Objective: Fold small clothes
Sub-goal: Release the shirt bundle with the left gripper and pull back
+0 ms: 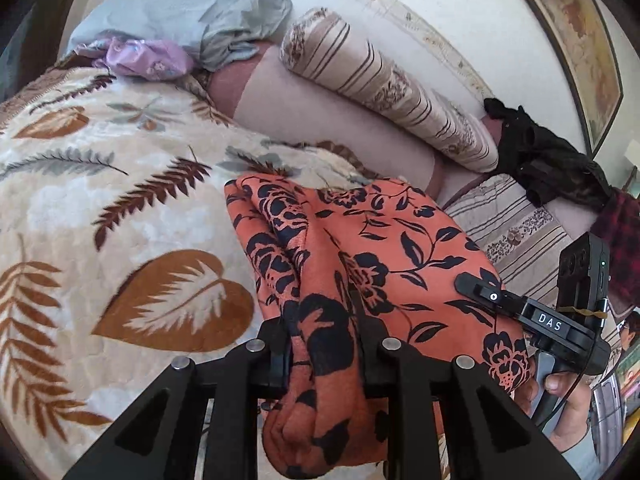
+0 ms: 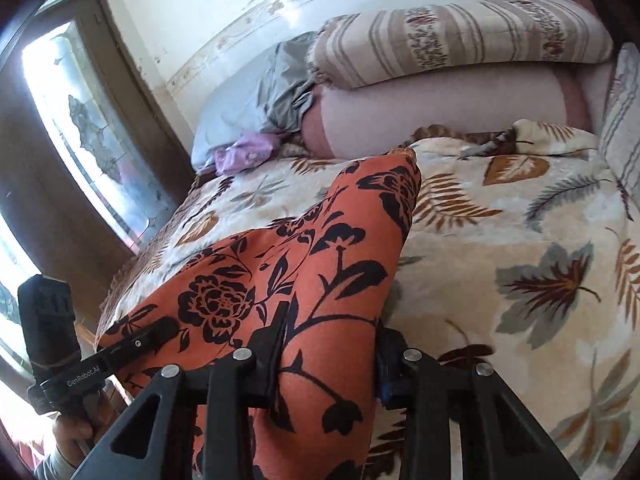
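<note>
An orange cloth with black flowers (image 1: 360,248) is stretched between both grippers above the leaf-patterned blanket (image 1: 100,200). My left gripper (image 1: 324,344) is shut on one bunched end of it, cloth hanging below the fingers. My right gripper (image 2: 328,356) is shut on the other end (image 2: 320,260). The right gripper also shows at the right of the left wrist view (image 1: 520,308), lying against the cloth. The left gripper shows at the lower left of the right wrist view (image 2: 132,346), also on the cloth.
The blanket (image 2: 520,240) covers a bed or sofa. A striped bolster cushion (image 1: 392,88), a grey pillow (image 1: 180,8) and a purple cloth (image 1: 144,58) lie at the back. Dark clothes (image 1: 552,160) are heaped at the right. A window (image 2: 80,120) is on the left.
</note>
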